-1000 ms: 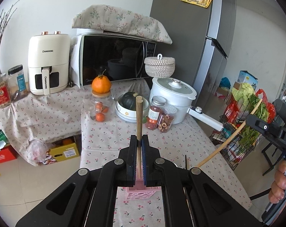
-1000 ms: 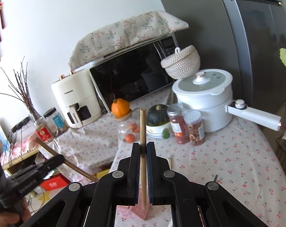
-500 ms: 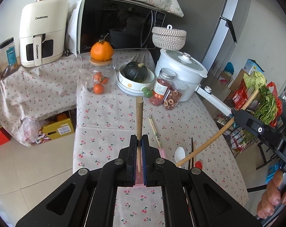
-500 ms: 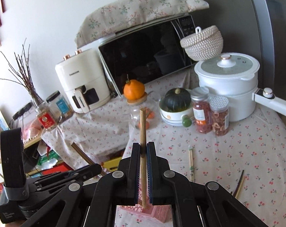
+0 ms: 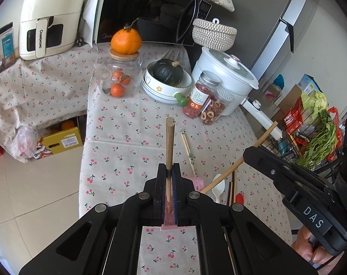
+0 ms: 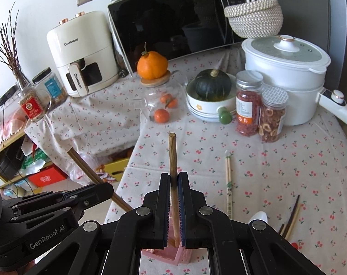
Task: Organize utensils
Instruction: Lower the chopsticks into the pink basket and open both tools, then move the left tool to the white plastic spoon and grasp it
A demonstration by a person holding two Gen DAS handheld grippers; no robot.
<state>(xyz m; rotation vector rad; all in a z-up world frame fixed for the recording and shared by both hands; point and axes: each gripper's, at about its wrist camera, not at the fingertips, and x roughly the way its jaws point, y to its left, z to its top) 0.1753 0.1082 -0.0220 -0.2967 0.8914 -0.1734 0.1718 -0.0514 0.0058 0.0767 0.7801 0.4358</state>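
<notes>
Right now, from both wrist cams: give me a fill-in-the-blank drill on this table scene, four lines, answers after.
1. The left gripper is shut on a brown wooden ____.
2. The large orange fruit sits on the wooden lid of a glass ____.
3. The dark green squash rests in a white ____.
4. The woven basket stands behind the white lidded pot, in front of the black ____.

Answers: chopstick; jar; bowl; microwave
</notes>
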